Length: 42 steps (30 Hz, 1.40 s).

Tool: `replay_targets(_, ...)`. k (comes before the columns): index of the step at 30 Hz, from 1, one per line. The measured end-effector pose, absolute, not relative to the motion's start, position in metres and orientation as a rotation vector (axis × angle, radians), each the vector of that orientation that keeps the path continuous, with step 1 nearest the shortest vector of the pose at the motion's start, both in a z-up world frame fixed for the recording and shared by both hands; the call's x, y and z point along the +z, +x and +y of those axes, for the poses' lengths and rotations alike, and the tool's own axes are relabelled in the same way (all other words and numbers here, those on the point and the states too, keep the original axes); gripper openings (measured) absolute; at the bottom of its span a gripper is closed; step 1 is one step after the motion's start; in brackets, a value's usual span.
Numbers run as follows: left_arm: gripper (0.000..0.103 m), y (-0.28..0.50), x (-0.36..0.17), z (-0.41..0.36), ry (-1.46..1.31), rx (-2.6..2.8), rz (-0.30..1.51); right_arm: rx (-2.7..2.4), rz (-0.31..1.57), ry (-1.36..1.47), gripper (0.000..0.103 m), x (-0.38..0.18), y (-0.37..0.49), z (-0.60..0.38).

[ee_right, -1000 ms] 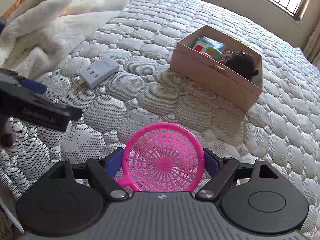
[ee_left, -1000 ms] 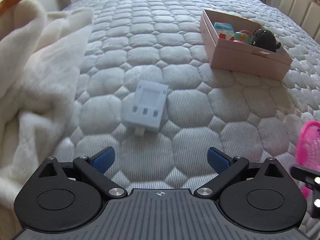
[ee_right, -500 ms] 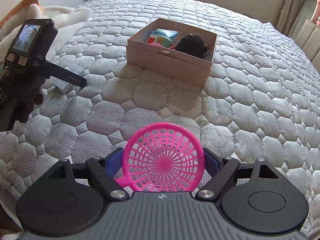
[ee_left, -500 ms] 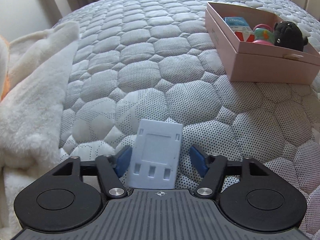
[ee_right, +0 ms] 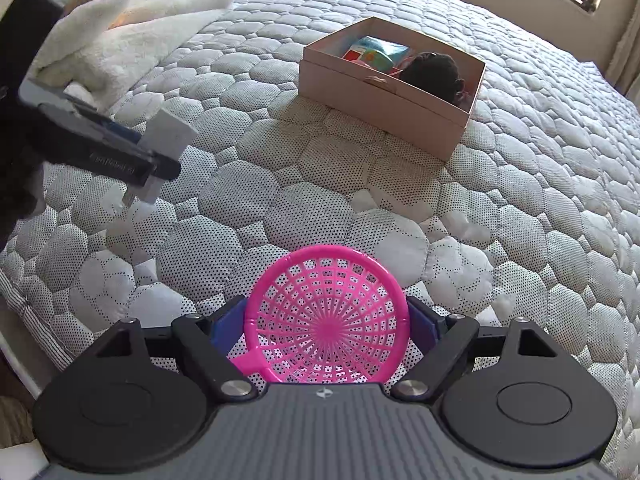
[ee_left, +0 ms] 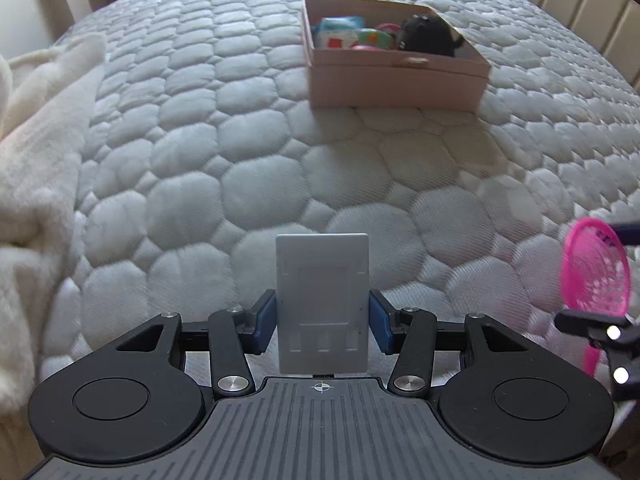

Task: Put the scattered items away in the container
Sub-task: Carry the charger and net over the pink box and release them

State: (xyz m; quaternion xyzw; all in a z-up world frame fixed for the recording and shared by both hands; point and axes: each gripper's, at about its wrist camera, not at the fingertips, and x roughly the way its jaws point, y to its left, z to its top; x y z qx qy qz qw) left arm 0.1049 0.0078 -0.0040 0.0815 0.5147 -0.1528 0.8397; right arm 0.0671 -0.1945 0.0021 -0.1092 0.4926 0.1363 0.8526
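My left gripper (ee_left: 322,322) is shut on a flat pale grey adapter (ee_left: 322,300) and holds it above the quilted bed; it also shows in the right wrist view (ee_right: 170,136). My right gripper (ee_right: 326,328) is shut on a round pink plastic strainer (ee_right: 326,320), which also shows at the right edge of the left wrist view (ee_left: 596,270). The pink cardboard box (ee_left: 394,78) stands ahead on the bed and holds a black plush toy (ee_left: 426,34) and colourful packets; it also shows in the right wrist view (ee_right: 384,92).
A white fluffy blanket (ee_left: 36,152) lies along the left of the bed, also in the right wrist view (ee_right: 116,28). The grey quilted mattress (ee_left: 280,148) stretches between the grippers and the box. A padded headboard (ee_left: 580,12) is at the far right.
My left gripper has closed on the grey adapter and lifted it off the bed, turning toward the box. My right gripper still holds the pink strainer.
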Motion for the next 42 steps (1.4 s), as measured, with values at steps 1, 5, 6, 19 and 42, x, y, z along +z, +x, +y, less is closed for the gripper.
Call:
replay_targets(1,0.053,0.098,-0.007,0.003,0.163,-0.329,1.104,0.296,1.035,-0.238,0.083,0.001,0.067,-0.197)
replay_targets(5,0.053,0.081,-0.013,-0.015,0.133,-0.340,1.129,0.317,1.018,-0.271,0.083,0.000,0.067,-0.207)
replay_targets(6,0.053,0.081,-0.011,-0.020,0.125,-0.344,1.124,0.313,1.008,-0.282,0.083,0.002,0.067,-0.210)
replay_targets(19,0.053,0.159,0.144,-0.070,0.136,-0.446,0.713,0.221,0.644,-0.211,0.083,0.174,0.136,-0.269)
replay_targets(42,0.075,0.351,0.035,-0.091,0.022,-0.424,0.826,0.032,0.672,0.154,0.083,0.123,0.351,-0.303)
